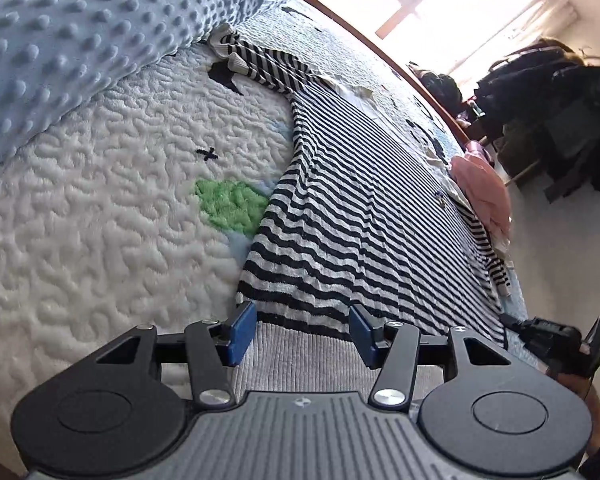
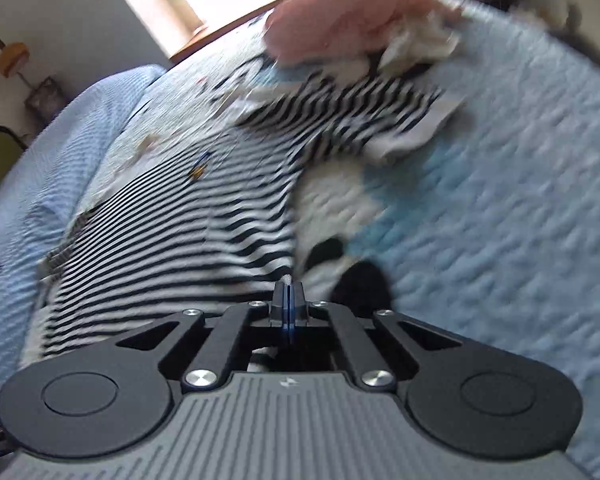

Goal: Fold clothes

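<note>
A black-and-white striped sweater (image 1: pixel 352 216) lies spread flat along the bed, its grey ribbed hem (image 1: pixel 300 344) nearest me and one sleeve (image 1: pixel 260 60) stretched toward the pillow. My left gripper (image 1: pixel 302 332) is open, its blue pads on either side of the hem's left part. My right gripper (image 2: pixel 288 300) is shut on the sweater's (image 2: pixel 188 232) hem edge at its right corner; this view is blurred by motion. The other sleeve (image 2: pixel 364 120) with its grey cuff lies ahead on the right. The right gripper also shows in the left wrist view (image 1: pixel 560 344).
The bed has a textured white and light-blue quilt (image 1: pixel 100 220) with a green patch (image 1: pixel 230 204). A dotted blue pillow (image 1: pixel 80 40) lies at the left. A pink garment (image 2: pixel 340 24) and other clothes lie past the sweater. Dark bags (image 1: pixel 560 112) stand by the window.
</note>
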`<state>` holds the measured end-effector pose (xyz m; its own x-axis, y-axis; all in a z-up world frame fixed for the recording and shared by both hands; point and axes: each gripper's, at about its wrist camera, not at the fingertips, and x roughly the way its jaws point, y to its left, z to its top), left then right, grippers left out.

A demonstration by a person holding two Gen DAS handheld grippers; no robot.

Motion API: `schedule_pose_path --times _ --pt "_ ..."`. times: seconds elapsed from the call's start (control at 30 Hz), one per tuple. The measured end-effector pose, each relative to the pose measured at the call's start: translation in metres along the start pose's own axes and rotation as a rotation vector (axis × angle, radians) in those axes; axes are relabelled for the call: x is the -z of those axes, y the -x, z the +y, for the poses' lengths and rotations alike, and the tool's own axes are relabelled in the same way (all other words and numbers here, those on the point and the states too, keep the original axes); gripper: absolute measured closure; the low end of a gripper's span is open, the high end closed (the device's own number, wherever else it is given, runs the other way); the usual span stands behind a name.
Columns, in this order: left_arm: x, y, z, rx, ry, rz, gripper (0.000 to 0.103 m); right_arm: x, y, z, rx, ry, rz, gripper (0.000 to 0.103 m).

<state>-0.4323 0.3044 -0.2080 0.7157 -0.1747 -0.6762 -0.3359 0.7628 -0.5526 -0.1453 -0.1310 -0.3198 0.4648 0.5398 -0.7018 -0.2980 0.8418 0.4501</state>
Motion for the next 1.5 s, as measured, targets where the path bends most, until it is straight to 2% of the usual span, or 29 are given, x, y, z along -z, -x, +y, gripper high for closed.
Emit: schedule_pose_path --times 0.07,0.13,0.17,0.27,0.37,0.43,0.53,0.57,0.63,0.67,0.73,0.77,0.8,0.87,0.93,1.0,1.03,1.07,1.1,1.17,1.27,1.33,1.37,1.4,1.5 --pt "0.002 0.001 -0.001 -0.003 -0.017 0.002 0.049 0.000 0.003 -0.004 0.029 -0.006 -0.005 0.103" --pt "0.005 0.000 -0.003 -0.003 -0.028 0.005 0.049 0.012 0.000 0.005 0.087 0.079 -0.010 0.102" --pt "0.005 0.000 -0.002 -0.001 -0.031 0.007 0.049 0.017 0.000 0.009 0.108 0.111 -0.013 0.097" --pt "0.005 0.002 0.000 0.006 -0.019 0.019 0.049 0.028 0.011 0.012 0.053 0.056 -0.017 0.066" --pt "0.007 0.007 0.005 0.025 0.028 0.037 0.048 0.044 0.030 0.006 0.013 -0.002 -0.006 0.068" --pt "0.011 0.007 0.009 0.039 0.043 0.044 0.048 0.059 0.039 -0.002 0.006 -0.022 0.000 0.075" --pt "0.016 0.005 0.005 0.030 0.013 0.033 0.048 0.076 0.047 -0.008 -0.016 -0.044 -0.002 0.088" --pt "0.017 0.004 0.003 0.021 -0.004 0.029 0.048 0.079 0.047 -0.007 -0.014 -0.042 -0.004 0.097" --pt "0.020 0.002 -0.004 -0.004 -0.047 0.015 0.048 0.083 0.047 -0.002 0.003 -0.028 -0.014 0.101" --pt "0.021 0.003 -0.008 -0.022 -0.077 0.011 0.052 0.084 0.047 0.000 0.013 -0.021 -0.020 0.102" --pt "0.023 0.006 -0.015 -0.085 -0.156 0.018 0.071 0.082 0.054 0.005 0.057 -0.002 -0.037 0.102" --pt "0.023 0.008 -0.016 -0.116 -0.191 0.023 0.087 0.082 0.057 0.008 0.082 0.024 -0.042 0.102" --pt "0.024 0.009 -0.014 -0.132 -0.192 0.027 0.094 0.084 0.058 0.010 0.107 0.059 -0.038 0.102" --pt "0.025 0.010 -0.005 -0.126 -0.139 0.023 0.094 0.091 0.056 0.012 0.131 0.085 -0.038 0.102" --pt "0.024 0.012 -0.004 -0.136 -0.116 0.028 0.094 0.094 0.060 0.011 0.123 0.075 -0.041 0.097" --pt "0.023 0.017 -0.007 -0.134 -0.115 0.041 0.090 0.098 0.071 0.008 0.093 0.040 -0.039 0.083" --pt "0.023 0.022 -0.006 -0.108 -0.104 0.044 0.082 0.101 0.079 0.005 0.074 0.019 -0.038 0.071" --pt "0.023 0.026 -0.005 -0.081 -0.093 0.047 0.061 0.107 0.089 0.003 0.052 0.002 -0.036 0.069" --pt "0.024 0.031 -0.005 -0.058 -0.083 0.048 0.046 0.114 0.097 -0.001 0.022 -0.018 -0.026 0.070" --pt "0.029 0.032 -0.003 -0.055 -0.080 0.047 0.044 0.130 0.110 -0.008 -0.032 -0.077 0.009 0.071" --pt "0.038 0.026 -0.003 -0.053 -0.074 0.049 0.049 0.153 0.110 -0.015 -0.069 -0.164 0.067 0.075" --pt "0.041 0.022 -0.006 -0.060 -0.112 0.046 0.067 0.162 0.110 -0.010 -0.058 -0.139 0.038 0.078" --pt "0.042 0.020 -0.009 -0.068 -0.136 0.055 0.090 0.162 0.110 -0.007 -0.046 -0.127 0.035 0.092" --pt "0.042 0.018 -0.008 -0.072 -0.140 0.074 0.096 0.162 0.110 -0.006 -0.037 -0.119 0.041 0.100" --pt "0.041 0.021 -0.006 -0.084 -0.139 0.073 0.096 0.161 0.113 -0.006 -0.004 -0.097 0.052 0.101"
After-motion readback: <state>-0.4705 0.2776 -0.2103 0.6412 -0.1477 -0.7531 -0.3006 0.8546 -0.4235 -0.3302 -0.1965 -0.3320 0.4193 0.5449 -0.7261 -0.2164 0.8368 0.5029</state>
